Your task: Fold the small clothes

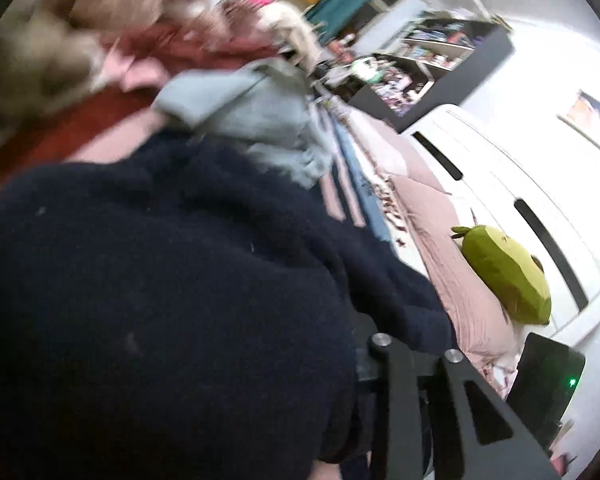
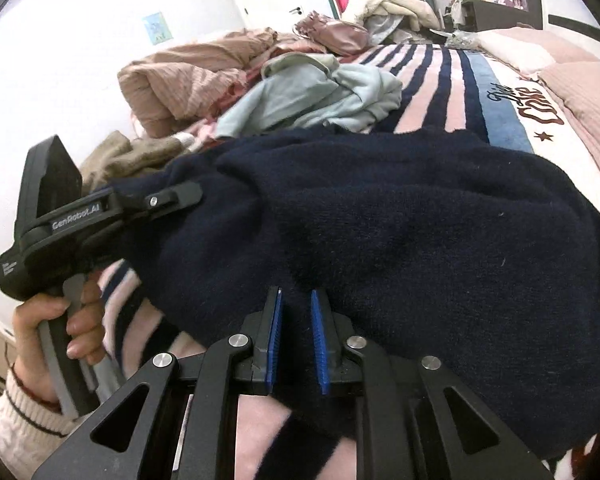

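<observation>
The left gripper (image 2: 188,194), at frame left, is clenched on the navy garment (image 2: 380,232); the right gripper (image 2: 296,336), lower centre, is held released over its hem.

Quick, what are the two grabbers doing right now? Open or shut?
Left gripper: fingers hidden in the navy sweater, so cannot be told.
Right gripper: open, blue fingers apart at the sweater's edge, not clamped.
</observation>
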A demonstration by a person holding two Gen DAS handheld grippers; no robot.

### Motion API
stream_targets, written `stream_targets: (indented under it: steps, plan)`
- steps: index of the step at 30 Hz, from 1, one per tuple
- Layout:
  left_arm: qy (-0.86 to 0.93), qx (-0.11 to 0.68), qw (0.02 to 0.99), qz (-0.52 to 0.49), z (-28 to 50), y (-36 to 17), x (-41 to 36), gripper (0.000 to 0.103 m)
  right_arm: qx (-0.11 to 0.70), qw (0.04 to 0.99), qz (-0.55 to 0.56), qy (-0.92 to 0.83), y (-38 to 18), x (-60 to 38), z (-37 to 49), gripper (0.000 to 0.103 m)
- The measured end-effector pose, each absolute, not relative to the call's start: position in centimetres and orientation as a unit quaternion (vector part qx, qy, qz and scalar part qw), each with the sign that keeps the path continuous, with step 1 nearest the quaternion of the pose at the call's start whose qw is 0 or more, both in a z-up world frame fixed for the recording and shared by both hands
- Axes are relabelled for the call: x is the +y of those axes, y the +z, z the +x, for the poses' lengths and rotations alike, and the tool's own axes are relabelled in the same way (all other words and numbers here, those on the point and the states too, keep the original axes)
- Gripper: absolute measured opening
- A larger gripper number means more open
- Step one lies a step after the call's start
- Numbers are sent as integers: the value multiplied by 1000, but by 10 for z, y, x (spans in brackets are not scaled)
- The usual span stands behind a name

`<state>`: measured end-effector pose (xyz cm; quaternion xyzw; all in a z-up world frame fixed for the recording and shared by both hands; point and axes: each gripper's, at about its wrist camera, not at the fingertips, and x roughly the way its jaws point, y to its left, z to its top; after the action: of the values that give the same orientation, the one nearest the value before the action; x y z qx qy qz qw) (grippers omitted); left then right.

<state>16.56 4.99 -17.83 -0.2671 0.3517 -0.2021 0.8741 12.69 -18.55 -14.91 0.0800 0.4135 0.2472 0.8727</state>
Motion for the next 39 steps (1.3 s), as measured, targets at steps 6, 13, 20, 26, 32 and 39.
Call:
stream_targets:
  steps: [6, 13, 20, 26, 32, 39]
  plan:
    - [-223, 307, 911, -161, 163, -116, 2, 26, 356, 899, 117, 228, -111, -239, 112, 18]
    - [-296, 298, 906, -49, 163, -76, -103, 25, 316, 928, 133, 145, -86, -320, 95, 18]
    - [-372, 338, 863, 40, 155, -106, -215, 25, 311, 929, 175, 95, -91, -381, 81, 18]
    - [-371, 351, 848, 140, 135, -147, -260, 44, 316, 927, 192, 65, -98, -416, 67, 20]
    - [-411, 349, 836, 101, 128, -129, -248, 71, 304, 929, 204, 57, -91, -433, 59, 24]
    - [-437, 321, 840, 39, 103, -77, -189, 83, 293, 934, 192, 75, -75, -417, 58, 39]
